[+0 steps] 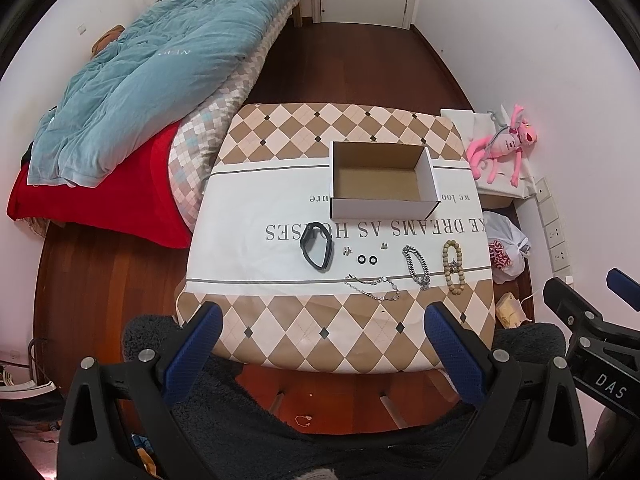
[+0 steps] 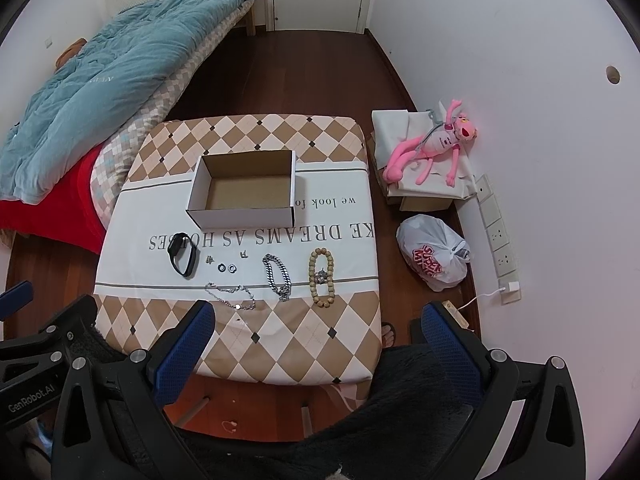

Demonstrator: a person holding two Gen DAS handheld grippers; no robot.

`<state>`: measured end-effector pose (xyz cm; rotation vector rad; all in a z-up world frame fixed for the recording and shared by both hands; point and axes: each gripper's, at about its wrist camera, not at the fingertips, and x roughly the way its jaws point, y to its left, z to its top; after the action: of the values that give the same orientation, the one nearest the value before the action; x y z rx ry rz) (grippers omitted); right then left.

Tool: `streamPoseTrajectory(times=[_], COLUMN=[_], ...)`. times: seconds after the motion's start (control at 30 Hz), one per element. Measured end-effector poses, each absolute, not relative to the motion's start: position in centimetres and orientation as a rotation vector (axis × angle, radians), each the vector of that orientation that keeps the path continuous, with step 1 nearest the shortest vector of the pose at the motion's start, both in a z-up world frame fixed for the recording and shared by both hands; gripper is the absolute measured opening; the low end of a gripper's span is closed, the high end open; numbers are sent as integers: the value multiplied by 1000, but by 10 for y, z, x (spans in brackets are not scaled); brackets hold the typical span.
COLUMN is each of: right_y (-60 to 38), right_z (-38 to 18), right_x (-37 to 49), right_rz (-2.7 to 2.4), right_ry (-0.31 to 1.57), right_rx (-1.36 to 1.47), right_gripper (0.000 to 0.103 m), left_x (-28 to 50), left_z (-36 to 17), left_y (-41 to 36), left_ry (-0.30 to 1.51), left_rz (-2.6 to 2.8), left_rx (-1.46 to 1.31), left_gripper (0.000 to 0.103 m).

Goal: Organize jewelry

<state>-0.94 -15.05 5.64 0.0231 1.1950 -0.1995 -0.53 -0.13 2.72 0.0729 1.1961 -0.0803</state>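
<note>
An empty open cardboard box (image 1: 382,178) (image 2: 244,190) stands mid-table. In front of it lie a black band (image 1: 317,251) (image 2: 184,259), two small rings (image 1: 367,259) (image 2: 227,268), small earrings (image 1: 346,251) (image 2: 243,255), a thin silver chain (image 1: 374,286) (image 2: 231,296), a thick silver chain (image 1: 417,267) (image 2: 277,276) and a wooden bead bracelet (image 1: 453,266) (image 2: 321,276). My left gripper (image 1: 322,344) is open and empty above the table's near edge. My right gripper (image 2: 318,346) is open and empty, also at the near edge.
The table wears a checked cloth (image 1: 320,328) with printed words. A bed with a blue quilt (image 1: 152,72) is at the left. A pink plush toy (image 2: 436,148), boxes and a plastic bag (image 2: 434,254) lie on the floor at the right wall.
</note>
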Motion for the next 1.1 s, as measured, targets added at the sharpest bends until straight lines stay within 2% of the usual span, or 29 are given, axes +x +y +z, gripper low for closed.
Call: streamPoseTrajectory(times=[0.77,1.1], right_y=[-155,-194], right_z=[59,-24], right_x=[-5,32], right_rz=[-215,-299], right_ry=[1174,1237], right_rx=[39,105], right_gripper=[103,102], left_x=[3,59], left_z=[32,-42], left_y=[-9,10], left_ry=[1164,1160], left_rz=[-72,25], left_rx=[78,134], left_gripper=[103,102])
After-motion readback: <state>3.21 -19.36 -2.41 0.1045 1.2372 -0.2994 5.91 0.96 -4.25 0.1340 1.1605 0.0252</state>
